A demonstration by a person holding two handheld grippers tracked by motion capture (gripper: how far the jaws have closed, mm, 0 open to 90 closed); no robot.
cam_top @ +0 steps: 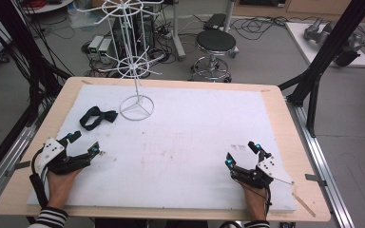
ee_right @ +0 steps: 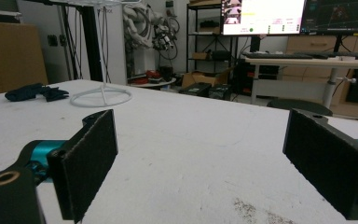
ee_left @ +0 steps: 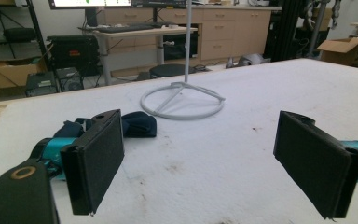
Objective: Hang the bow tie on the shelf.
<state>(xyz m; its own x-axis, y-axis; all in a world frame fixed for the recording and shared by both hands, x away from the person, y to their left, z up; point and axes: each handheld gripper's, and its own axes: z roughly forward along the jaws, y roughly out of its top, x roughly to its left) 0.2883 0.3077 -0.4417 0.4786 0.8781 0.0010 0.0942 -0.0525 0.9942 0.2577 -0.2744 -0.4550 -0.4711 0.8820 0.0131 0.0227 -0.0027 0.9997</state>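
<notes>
A dark navy bow tie (cam_top: 96, 117) lies on the white mat at the far left, seen too as the bow tie (ee_left: 137, 123) and the bow tie (ee_right: 35, 91). Just right of it stands a white wire display rack (cam_top: 136, 107) on a ring base, also visible as the rack's base (ee_left: 182, 101) and the rack (ee_right: 101, 96). My left gripper (cam_top: 85, 143) rests near the mat's front left, open, a little short of the bow tie. My right gripper (cam_top: 242, 153) rests at the front right, open, nothing between its pads (ee_right: 88, 161).
The white mat (cam_top: 180, 142) covers a wooden table (cam_top: 19, 180). Behind the table are a black stool (cam_top: 215, 42), cables and black frame legs (cam_top: 313, 85). Desks and monitors (ee_right: 261, 16) stand in the background.
</notes>
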